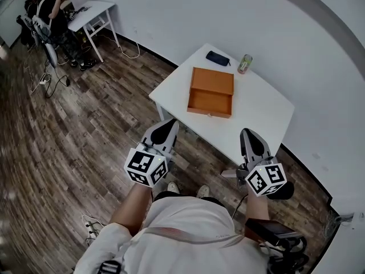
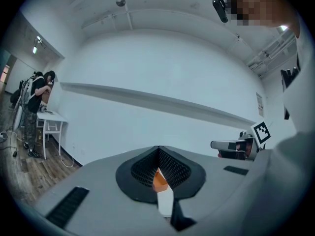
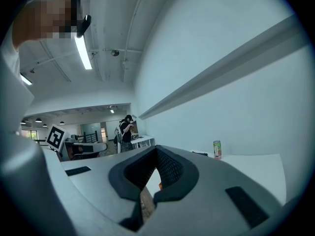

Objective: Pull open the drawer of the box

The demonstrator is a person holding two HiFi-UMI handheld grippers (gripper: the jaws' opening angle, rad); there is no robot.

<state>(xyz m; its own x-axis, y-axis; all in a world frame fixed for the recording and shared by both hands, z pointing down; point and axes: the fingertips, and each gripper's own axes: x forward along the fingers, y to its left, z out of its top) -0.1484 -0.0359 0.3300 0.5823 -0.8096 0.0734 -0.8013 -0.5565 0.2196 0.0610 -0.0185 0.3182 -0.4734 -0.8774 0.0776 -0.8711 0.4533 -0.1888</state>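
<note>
In the head view, a white table (image 1: 268, 110) stood ahead of the person, beside the wall. The orange box (image 1: 211, 81) lay flat near its middle. Its drawer (image 1: 209, 103) stood pulled out on the side facing the person. A dark case (image 1: 218, 58) and a can (image 1: 245, 64) sat behind the box, near the wall. The left gripper (image 1: 166, 128) and the right gripper (image 1: 251, 137) were held short of the table edge, well apart from the box.

In the left gripper view, the left gripper (image 2: 158, 149) was clenched on nothing. A sliver of the box (image 2: 159, 180) showed through the slit below its pads.

In the right gripper view, the right gripper (image 3: 156, 149) was likewise clenched and empty. The can (image 3: 217, 149) stood on the table (image 3: 256, 166) to its right.
</note>
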